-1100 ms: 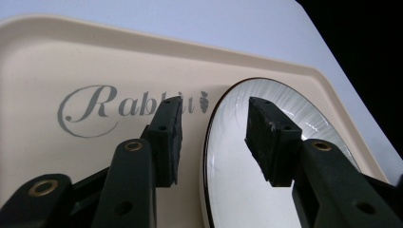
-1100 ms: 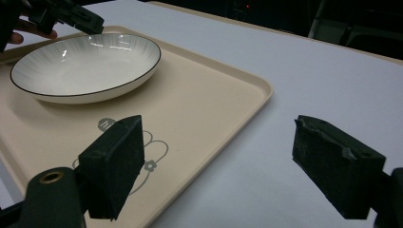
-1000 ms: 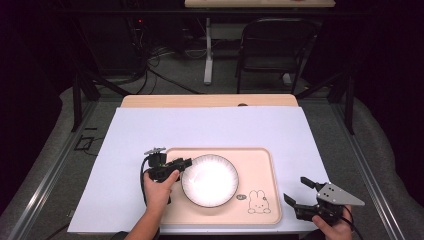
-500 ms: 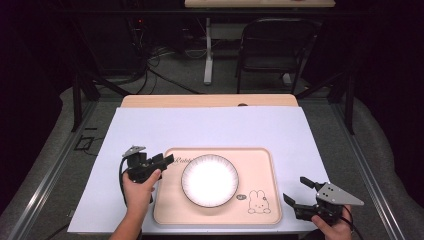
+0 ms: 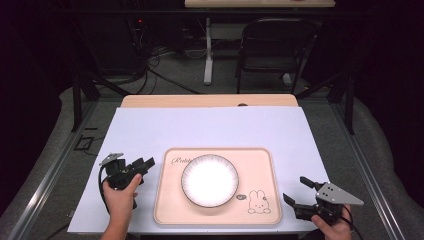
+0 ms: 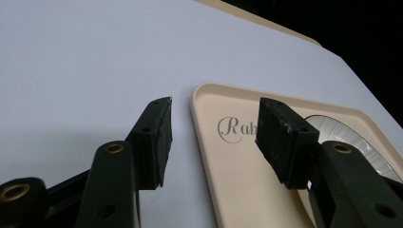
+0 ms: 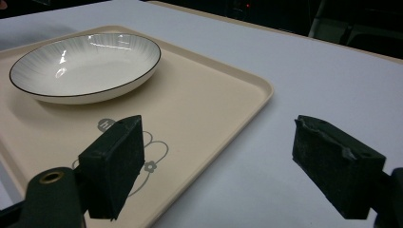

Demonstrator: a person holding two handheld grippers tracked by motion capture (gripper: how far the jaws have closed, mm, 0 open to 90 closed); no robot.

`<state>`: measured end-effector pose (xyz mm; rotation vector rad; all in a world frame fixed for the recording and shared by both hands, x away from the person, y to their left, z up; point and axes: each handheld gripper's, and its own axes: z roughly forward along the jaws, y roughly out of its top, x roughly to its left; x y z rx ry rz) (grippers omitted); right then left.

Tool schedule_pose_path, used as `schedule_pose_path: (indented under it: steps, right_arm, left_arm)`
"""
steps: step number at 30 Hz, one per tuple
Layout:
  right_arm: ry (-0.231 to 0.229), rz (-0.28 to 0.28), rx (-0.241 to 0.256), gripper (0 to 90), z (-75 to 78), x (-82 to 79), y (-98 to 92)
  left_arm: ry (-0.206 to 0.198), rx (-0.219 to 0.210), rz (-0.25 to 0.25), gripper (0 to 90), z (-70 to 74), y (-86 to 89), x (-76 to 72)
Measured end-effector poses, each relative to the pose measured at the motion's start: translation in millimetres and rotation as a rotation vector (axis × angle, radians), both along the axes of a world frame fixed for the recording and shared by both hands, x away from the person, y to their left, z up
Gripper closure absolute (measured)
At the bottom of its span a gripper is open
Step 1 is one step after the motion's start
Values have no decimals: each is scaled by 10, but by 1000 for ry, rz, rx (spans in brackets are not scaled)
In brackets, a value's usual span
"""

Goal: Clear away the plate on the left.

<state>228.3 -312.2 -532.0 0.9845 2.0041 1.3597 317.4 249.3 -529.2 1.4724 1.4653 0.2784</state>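
L gripper (image 5: 145,165) open, just left of tray (image 5: 260,165) w/ plate (image 5: 209,180).

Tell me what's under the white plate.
The plate sits on the beige tray, near its middle, beside the rabbit drawing. The tray lies on a white sheet. The tray surface directly beneath the plate is covered.

The left gripper (image 5: 142,165) has withdrawn leftward from the plate (image 5: 209,180), off the tray (image 5: 260,165).
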Motion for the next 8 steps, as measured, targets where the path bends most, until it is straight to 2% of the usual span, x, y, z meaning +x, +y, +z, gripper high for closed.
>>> schedule_pose_path:
  steps: [8]
  right_arm:
    - [2, 0, 0, 173, -2, 1, -4]
  left_arm:
    - [16, -6, 0, 452, -61, -1, 20]
